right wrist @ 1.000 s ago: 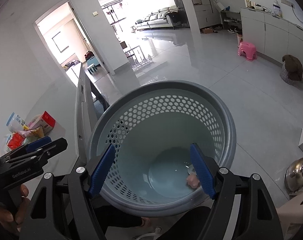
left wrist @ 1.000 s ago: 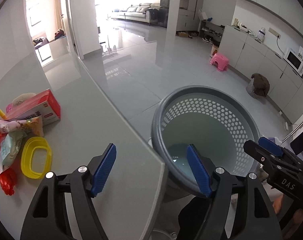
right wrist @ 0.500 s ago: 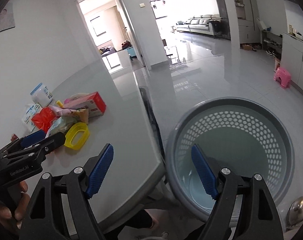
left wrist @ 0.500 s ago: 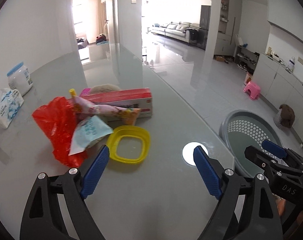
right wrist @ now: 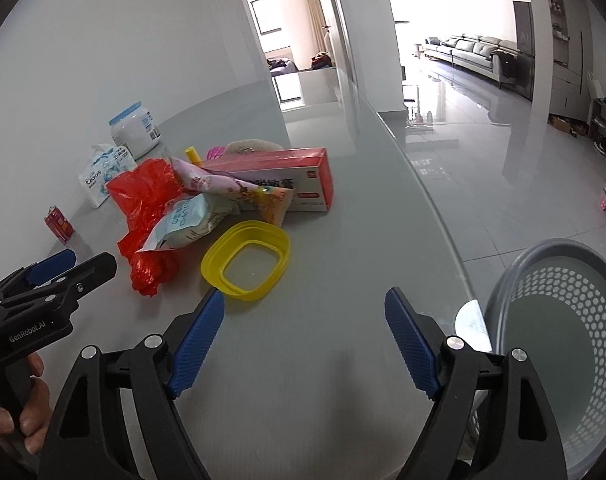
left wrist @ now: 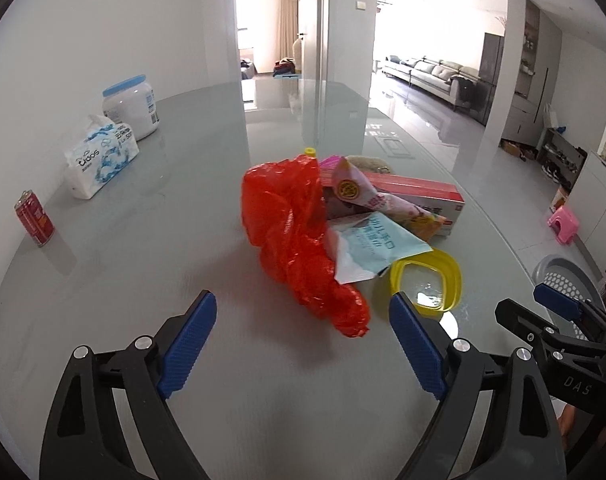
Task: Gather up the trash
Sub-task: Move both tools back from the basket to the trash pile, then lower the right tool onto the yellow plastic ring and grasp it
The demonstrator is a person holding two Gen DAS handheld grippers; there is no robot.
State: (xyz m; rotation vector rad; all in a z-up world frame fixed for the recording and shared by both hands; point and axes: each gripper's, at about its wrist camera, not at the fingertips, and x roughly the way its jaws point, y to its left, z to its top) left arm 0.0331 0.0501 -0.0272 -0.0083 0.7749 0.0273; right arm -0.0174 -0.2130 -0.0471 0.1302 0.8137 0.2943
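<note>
On the grey surface (left wrist: 151, 288), at the left, stands a red can (left wrist: 34, 219). Both the left gripper (left wrist: 303, 344) and the right gripper (right wrist: 303, 340) hover wide open, holding nothing. Ahead lies the trash: red bag (left wrist: 295, 240), yellow ring (right wrist: 247, 264), red box (right wrist: 287, 178). Right, beside the edge, stands the grey basket (right wrist: 563, 340).

a heap of trash lies on the grey glass table (left wrist: 151, 240), at about 12 o'clock in the left wrist view. a crumpled red plastic bag (left wrist: 295, 236) sprawls at the heap's 9 o'clock side. a pale blue packet (left wrist: 373, 246) rests against it, with a pink printed wrapper (left wrist: 367, 196) just above. behind them a long red and white box (left wrist: 419, 196) lies flat. a yellow plastic ring (left wrist: 427, 282) lies flat at the heap's 4 o'clock. a grey perforated basket (right wrist: 563, 340) stands upright off the table edge at 3 o'clock.
</note>
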